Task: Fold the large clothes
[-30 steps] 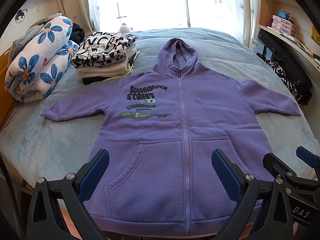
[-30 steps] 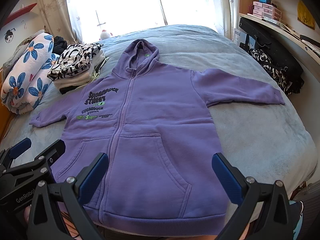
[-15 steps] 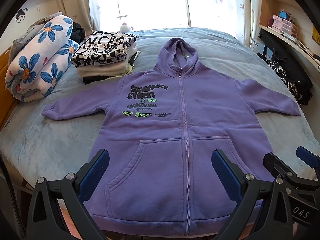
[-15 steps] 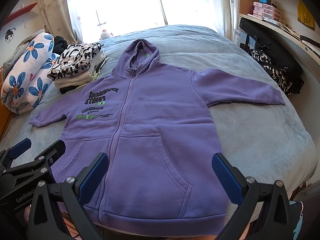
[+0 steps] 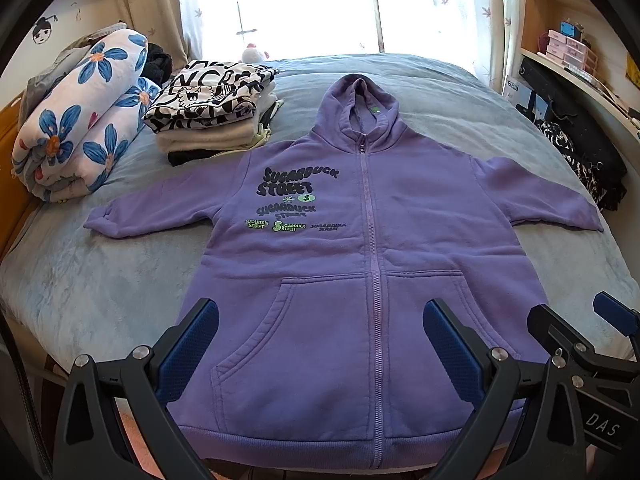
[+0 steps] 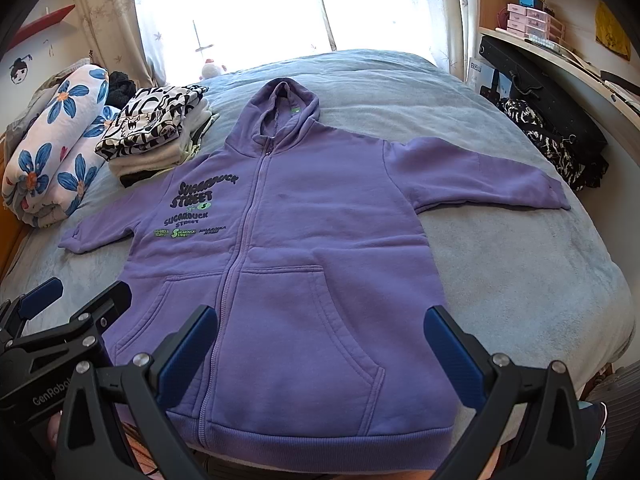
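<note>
So the bed (image 5: 80, 288) has a grey-blue blanket, and the purple hoodie (image 5: 420, 216) is spread flat across the middle of it, front up, zipped, sleeves out to both sides, hem at the near edge. Looks like thick fleece, so I'd guess soft, floppy and a bit heavy, not slippery; it'll sag if lifted from one spot. Best bet is probably pinching a sleeve cuff or a shoulder seam. The stack of folded clothes (image 5: 208, 116) and the flowered quilt roll (image 5: 76, 128) sit off left. Left gripper (image 5: 320, 344) and right gripper (image 6: 322, 346) both hover over the hem, jaws wide, holding nothing.
</note>
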Available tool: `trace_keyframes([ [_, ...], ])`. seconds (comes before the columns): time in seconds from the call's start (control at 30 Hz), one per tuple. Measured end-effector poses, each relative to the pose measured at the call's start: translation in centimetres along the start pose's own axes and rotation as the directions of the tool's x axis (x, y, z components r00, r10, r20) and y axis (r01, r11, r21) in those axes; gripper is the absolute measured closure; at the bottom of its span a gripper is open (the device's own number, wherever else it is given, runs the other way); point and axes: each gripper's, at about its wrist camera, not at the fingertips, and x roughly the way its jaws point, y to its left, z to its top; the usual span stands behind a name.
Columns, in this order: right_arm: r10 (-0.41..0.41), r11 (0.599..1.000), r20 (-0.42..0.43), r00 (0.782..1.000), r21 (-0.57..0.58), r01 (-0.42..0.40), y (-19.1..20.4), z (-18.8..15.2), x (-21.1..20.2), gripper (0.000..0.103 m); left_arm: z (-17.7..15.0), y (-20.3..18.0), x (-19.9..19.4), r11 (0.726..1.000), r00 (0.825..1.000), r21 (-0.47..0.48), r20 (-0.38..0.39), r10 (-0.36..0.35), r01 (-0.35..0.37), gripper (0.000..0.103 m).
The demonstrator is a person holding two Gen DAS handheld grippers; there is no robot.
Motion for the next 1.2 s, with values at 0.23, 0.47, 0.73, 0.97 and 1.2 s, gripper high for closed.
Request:
trace_keyframes([
  [0.23, -0.002, 1.000, 0.001, 1.000, 0.000, 0.002, 0.10, -0.01, 0.00, 0.000, -0.04, 0.03, 0.00, 1.000, 1.000, 0.001, 0.001, -0.001, 0.001, 0.002],
  [0.47, -0.002, 1.000, 0.000, 1.000, 0.000, 0.002, 0.15, -0.08, 0.03, 0.000, -0.10, 0.17, 0.00, 1.000, 1.000, 0.000, -0.003, -0.002, 0.002, 0.002],
  [0.73, -0.001, 1.000, -0.001, 1.000, 0.001, 0.001, 0.20, -0.14, 0.12, 0.000, -0.28, 0.63, -0.06, 1.000, 1.000, -0.001, -0.005, -0.002, 0.002, 0.002],
  [0.97, 0.000, 1.000, -0.002, 1.000, 0.002, 0.000, 0.19, -0.21, 0.19, 0.000, -0.37, 0.71, -0.06, 1.000, 1.000, 0.000, -0.005, -0.001, 0.001, 0.002],
  [1.2, 0.000, 1.000, -0.005, 1.000, 0.003, 0.000, 0.14, -0.17, 0.32, 0.000, -0.56, 0.86, -0.02, 1.000, 1.000, -0.001, -0.010, 0.000, 0.000, 0.002],
])
